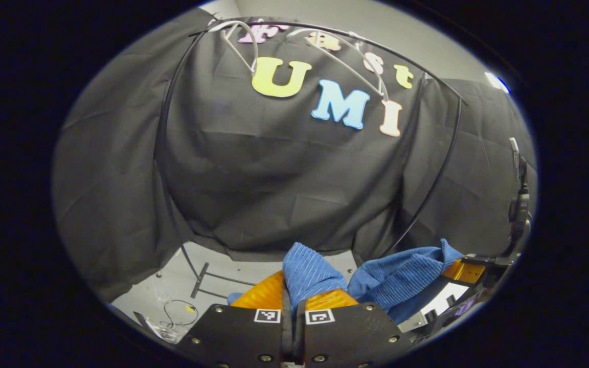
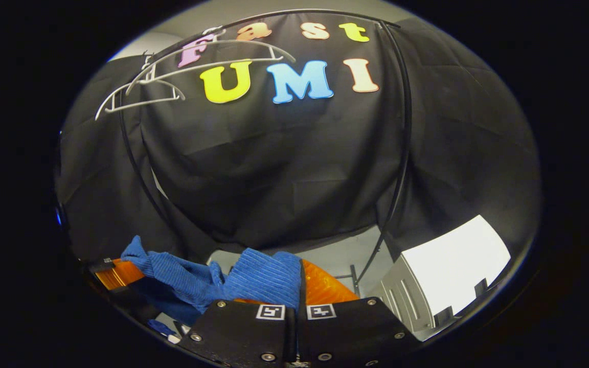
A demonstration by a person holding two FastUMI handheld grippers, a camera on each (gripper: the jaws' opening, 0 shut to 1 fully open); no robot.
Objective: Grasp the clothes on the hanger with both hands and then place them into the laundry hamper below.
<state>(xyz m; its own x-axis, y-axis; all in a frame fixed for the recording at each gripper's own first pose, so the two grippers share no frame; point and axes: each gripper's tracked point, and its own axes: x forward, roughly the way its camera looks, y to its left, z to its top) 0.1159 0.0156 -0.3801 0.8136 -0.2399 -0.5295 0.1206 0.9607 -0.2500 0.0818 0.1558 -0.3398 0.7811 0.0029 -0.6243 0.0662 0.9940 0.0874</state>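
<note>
Left gripper at bottom centre of the left gripper view: fingers pressed together, pinching a fold of the blue ribbed garment, which sticks up between them. Cloth runs lower right to the right gripper, seen at the lower right edge.

Right gripper view: right gripper at bottom centre, fingers clamped on the same garment; cloth trails lower left to the other gripper.

Two bare white hangers on the black rail, upper left. White hamper at lower right, garment not in it. Rack foot on the floor, lower left of the left gripper view.
</note>
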